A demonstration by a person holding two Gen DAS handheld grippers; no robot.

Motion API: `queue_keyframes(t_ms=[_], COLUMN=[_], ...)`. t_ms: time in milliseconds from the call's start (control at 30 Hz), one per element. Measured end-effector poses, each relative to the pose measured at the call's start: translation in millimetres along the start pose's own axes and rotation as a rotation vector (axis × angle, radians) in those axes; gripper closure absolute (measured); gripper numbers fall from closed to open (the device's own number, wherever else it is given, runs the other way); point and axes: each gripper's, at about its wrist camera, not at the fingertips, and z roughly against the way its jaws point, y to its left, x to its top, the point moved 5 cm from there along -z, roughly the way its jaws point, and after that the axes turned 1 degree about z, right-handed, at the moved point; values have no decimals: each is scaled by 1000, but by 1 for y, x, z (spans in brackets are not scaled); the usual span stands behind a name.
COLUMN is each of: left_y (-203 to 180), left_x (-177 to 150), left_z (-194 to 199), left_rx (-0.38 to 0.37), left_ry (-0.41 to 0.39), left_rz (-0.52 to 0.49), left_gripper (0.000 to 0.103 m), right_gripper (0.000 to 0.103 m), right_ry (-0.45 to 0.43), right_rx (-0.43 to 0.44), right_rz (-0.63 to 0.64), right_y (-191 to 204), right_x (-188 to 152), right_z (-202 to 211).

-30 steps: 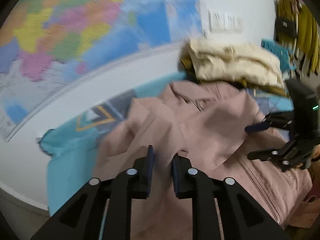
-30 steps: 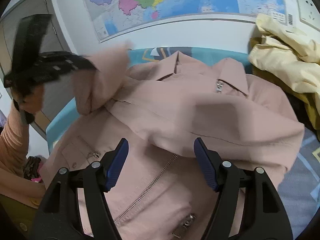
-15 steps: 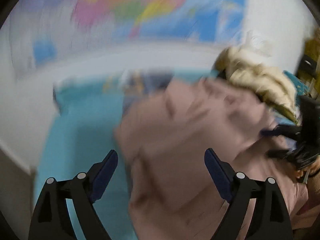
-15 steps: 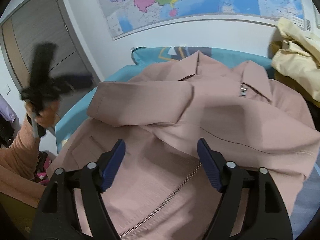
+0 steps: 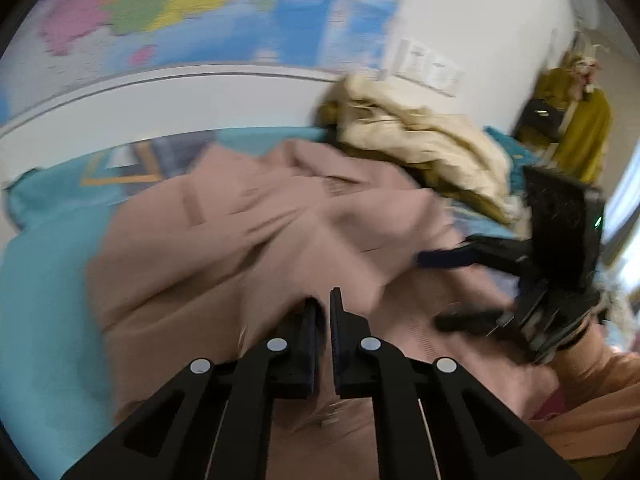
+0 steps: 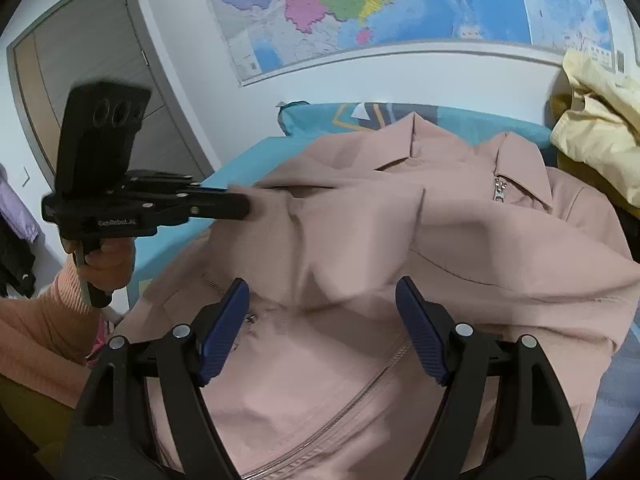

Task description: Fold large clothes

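Through the left wrist view, my left gripper (image 5: pixel 323 312) has just snapped its jaws together after standing wide half a second ago. The dark blue pads are nearly touching at the edge of a raised fold in the dusty-pink zip-front jacket (image 5: pixel 248 240), but blur keeps me from seeing whether cloth is actually pinched between them. I read this as a fresh grab at the sleeve, so the sleeve fold is being redone or pulled further across. The right gripper (image 5: pixel 452 284) shows at the right of this view, over the jacket's far side. The jacket lies spread on the turquoise printed bed cover (image 5: pixel 44 280), with a heap of cream and mustard clothes (image 5: pixel 420 144) behind it, near the wall.

In the right wrist view, the right gripper (image 6: pixel 322 320) hangs with jaws wide apart and nothing between the pads, just above the jacket's chest; it has barely changed. The left gripper (image 6: pixel 244 204) now reaches in from the left with its tip against the folded sleeve, where half a second ago it was lifted clear of the garment. The jacket (image 6: pixel 440 248) lies front up, collar toward the wall map (image 6: pixel 360 4), zip running down the middle. One sleeve is laid across the chest, rumpled rather than flat, so I judge the folding is early.
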Motion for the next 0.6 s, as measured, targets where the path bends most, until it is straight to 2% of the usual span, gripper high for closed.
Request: queue_keyframes(t_ms=[67,133,200,300,367,500,533,567,600], left_y=[-20,-35,-37,-24,-10,8,8,8,7], left_x=[5,9,15,22,22,17,15,14,12], left_z=[-14,-25,-25,-14,-3,2,1,0,-1], left_rx=[-47,-87,-146,-147,-142,-145,-135,-132,-134], left_ry=[15,28,12,-46,-71,-64,-57,-54,-54], left_rz=[-25,-46,-25,12,53,116,114,112,109], left_gripper=[98,90,67,50,49,49,49,49,54], right_gripper=[24,23,21,18,13,13,16,25,36], right_ry=[-7,-13,-8,2,-12,11,12,22,46], right_rx=[7,-26,-38,-53,-66,-107,-117,-149,-172], right_rz=[8,34,37,34,25,83,96,112,122], right_y=[9,16,21,28,34,50,51,52,50], right_x=[-3,-5,-7,-8,-4,-1,-1,-1,-2], right_z=[3,2,-2,-12,-22,-49,-55,-64,-71])
